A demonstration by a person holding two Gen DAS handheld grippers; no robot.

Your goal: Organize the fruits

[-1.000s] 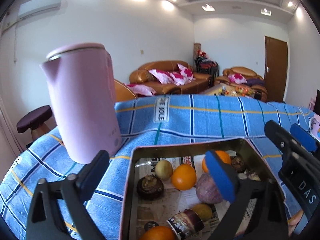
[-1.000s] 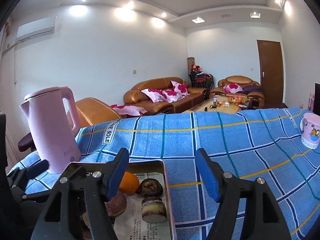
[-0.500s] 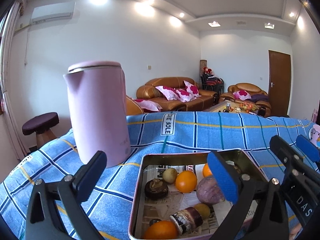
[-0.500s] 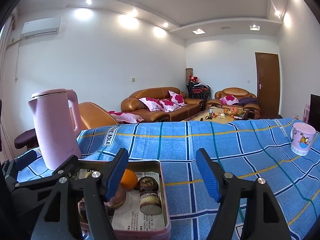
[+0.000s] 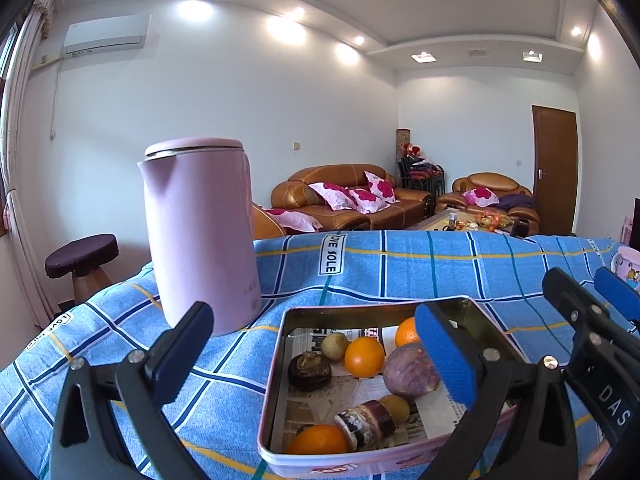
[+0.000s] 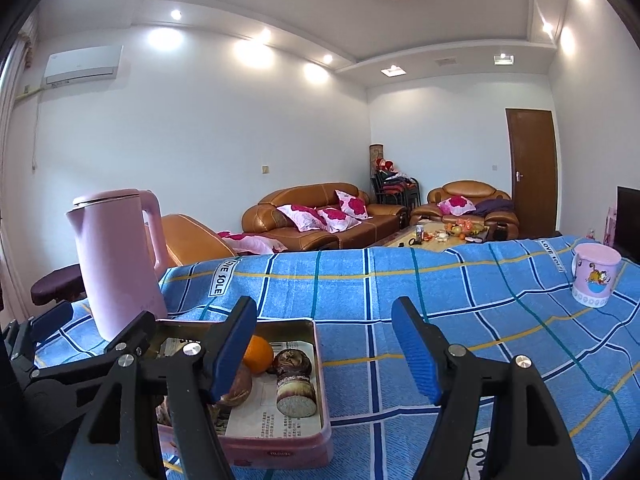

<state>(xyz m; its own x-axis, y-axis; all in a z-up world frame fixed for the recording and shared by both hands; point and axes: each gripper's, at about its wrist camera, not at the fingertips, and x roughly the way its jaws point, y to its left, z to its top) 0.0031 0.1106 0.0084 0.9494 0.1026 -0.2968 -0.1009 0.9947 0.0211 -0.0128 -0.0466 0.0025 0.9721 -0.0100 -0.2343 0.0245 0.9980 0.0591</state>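
Note:
A pink tin (image 5: 340, 468) lined with newspaper lies on the blue checked cloth and holds several fruits. Among them are oranges (image 5: 364, 356), a purple fruit (image 5: 408, 372), a dark round fruit (image 5: 308, 372) and a cut cane piece (image 5: 364, 424). My left gripper (image 5: 316, 354) hovers open over the tin's near left side with nothing between its pads. My right gripper (image 6: 326, 348) stands open at the tin's (image 6: 280, 452) right edge, also empty. An orange (image 6: 258, 354) and a cut cane piece (image 6: 296, 394) show beside its left finger.
A tall pink kettle (image 5: 200, 232) stands on the cloth just left of and behind the tin. A pink mug (image 6: 594, 276) sits at the far right of the table. Sofas and a low table fill the room beyond the table's far edge.
Both grippers have drawn back from the tin and tipped up a little, so the tin sits lower and more ceiling shows. Their jaws stay open.

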